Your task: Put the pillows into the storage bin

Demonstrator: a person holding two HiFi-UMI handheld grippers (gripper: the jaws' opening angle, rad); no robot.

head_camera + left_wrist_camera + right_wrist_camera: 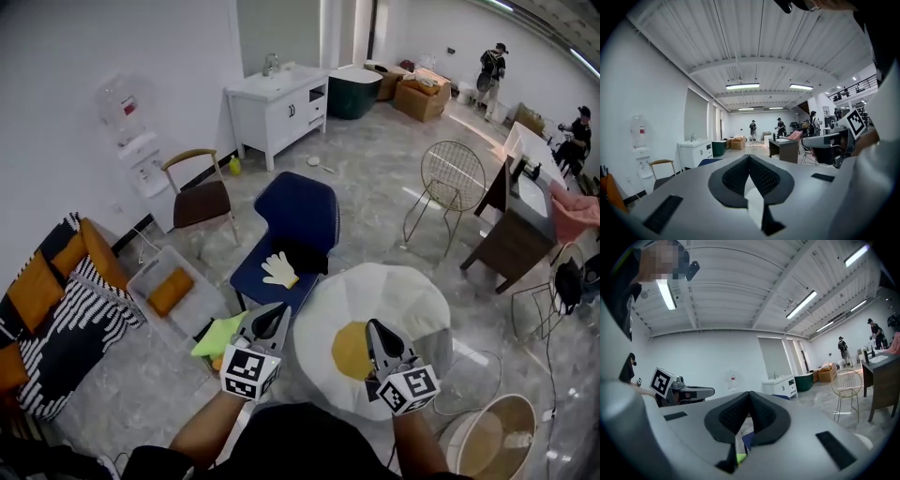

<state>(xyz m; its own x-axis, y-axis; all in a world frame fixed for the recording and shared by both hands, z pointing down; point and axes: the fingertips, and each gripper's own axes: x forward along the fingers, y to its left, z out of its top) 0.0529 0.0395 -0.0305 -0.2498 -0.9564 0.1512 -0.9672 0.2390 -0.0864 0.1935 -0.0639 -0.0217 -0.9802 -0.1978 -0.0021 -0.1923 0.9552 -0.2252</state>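
In the head view the left gripper (274,321) and right gripper (377,330) have their jaws together and flank a fried-egg pillow (394,291). Its white rim lies just right of the left jaws and its yolk sits under the right tips. The clear storage bin (202,306), holding an orange pillow (171,291), sits well ahead and left of the left jaws.

In the left gripper view the pads meet. A pale sliver shows lower between them, and I cannot tell if it is fabric. The pillow bulks to the right.

In the right gripper view the pads meet, and a blue chair (747,439) shows through the gap below. The pillow bulks to the left.

The pillow looks light, soft and floppy. It is probably best pinched at the rim seam or squeezed between both grippers.
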